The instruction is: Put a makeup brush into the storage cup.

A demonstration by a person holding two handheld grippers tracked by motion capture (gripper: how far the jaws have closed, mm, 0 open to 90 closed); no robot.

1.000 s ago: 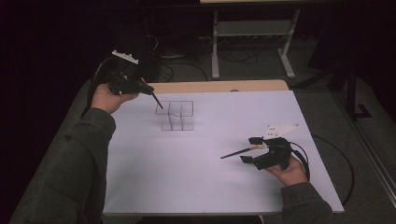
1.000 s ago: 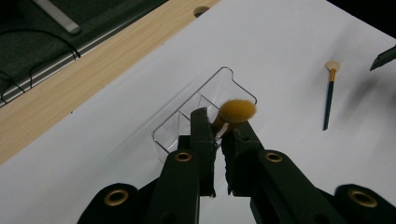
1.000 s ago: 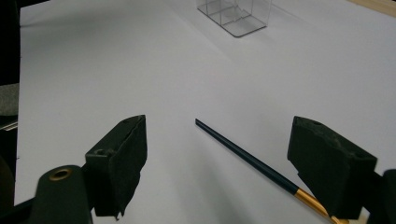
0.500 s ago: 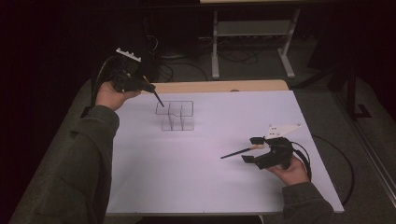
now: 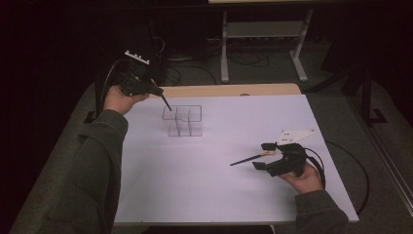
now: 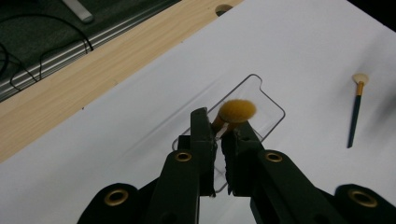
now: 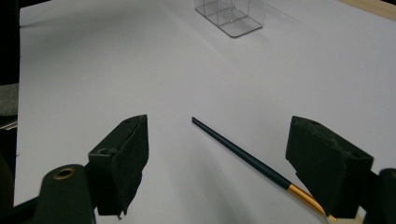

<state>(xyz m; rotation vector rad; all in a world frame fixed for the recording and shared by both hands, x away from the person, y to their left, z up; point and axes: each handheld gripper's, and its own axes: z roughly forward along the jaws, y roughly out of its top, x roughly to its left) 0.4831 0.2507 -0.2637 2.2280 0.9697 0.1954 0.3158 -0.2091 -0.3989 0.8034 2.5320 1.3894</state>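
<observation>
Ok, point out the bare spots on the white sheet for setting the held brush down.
Widest free patch: the near white sheet, between the clear organizer and the front edge. Also bare: the far right, beyond the right claw. Crowded: around the organizer, where the left claw holds a brush, and by the brush lying on the sheet.

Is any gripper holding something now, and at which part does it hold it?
The left gripper clamps a dark-handled makeup brush with a yellow-orange fluffy head, just below the head. The right gripper is open, holding nothing.
</observation>
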